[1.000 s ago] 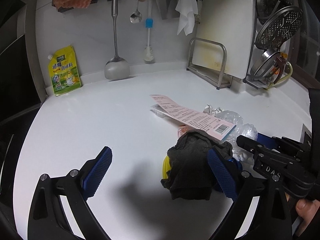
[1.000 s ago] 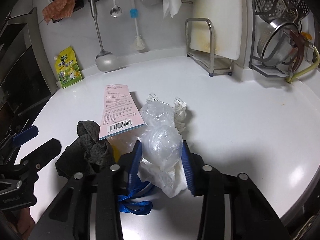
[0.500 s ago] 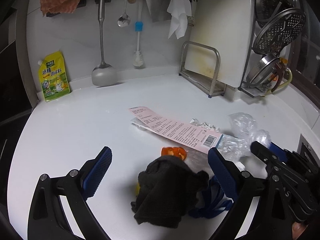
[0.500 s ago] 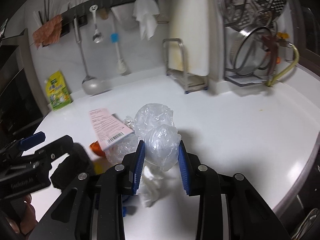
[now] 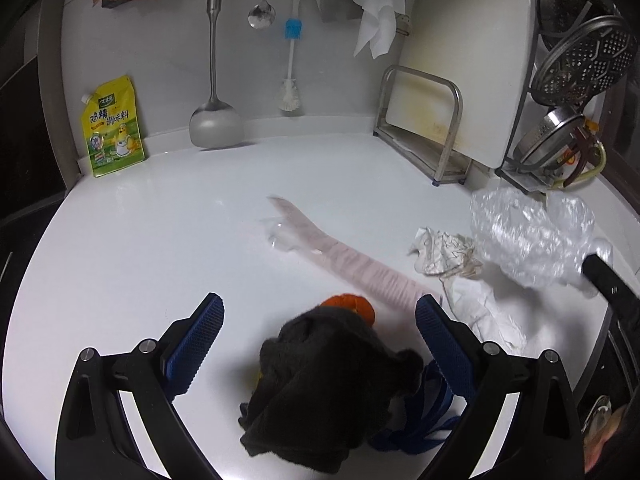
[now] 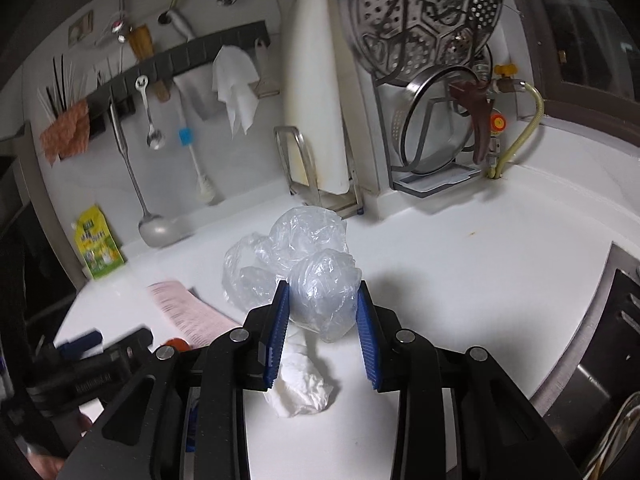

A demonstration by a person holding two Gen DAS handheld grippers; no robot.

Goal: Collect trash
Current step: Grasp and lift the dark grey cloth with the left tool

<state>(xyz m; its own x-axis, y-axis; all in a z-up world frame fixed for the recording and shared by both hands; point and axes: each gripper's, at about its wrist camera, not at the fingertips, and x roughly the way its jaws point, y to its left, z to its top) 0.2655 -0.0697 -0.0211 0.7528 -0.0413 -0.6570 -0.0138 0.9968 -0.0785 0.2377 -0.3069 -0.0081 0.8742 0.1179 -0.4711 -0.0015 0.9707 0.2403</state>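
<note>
My right gripper [image 6: 322, 288] is shut on a crumpled clear plastic bag [image 6: 308, 248] and holds it above the white counter [image 6: 460, 280]. The left wrist view shows that bag [image 5: 528, 236] hanging at the right. My left gripper [image 5: 320, 304] is open, its blue pads either side of a dark cloth [image 5: 328, 384] lying on the counter. An orange scrap [image 5: 352, 306] pokes out behind the cloth, and blue straps [image 5: 428, 412] lie under its right side. A pink receipt [image 5: 344, 260], crumpled paper [image 5: 444, 250] and a white tissue [image 5: 488, 312] lie between the two grippers.
A yellow seasoning pouch [image 5: 112, 128] and a ladle [image 5: 216, 120] stand against the back wall. A cutting board in a metal rack [image 5: 424, 132] and a steamer rack [image 5: 580, 64] fill the back right corner. A dark steel recess [image 6: 600, 360] borders the counter at the right.
The right gripper has risen and swung right with the plastic bag, off the pile. The receipt has slipped down, blurred. The dark cloth now lies between the left gripper's fingers.
</note>
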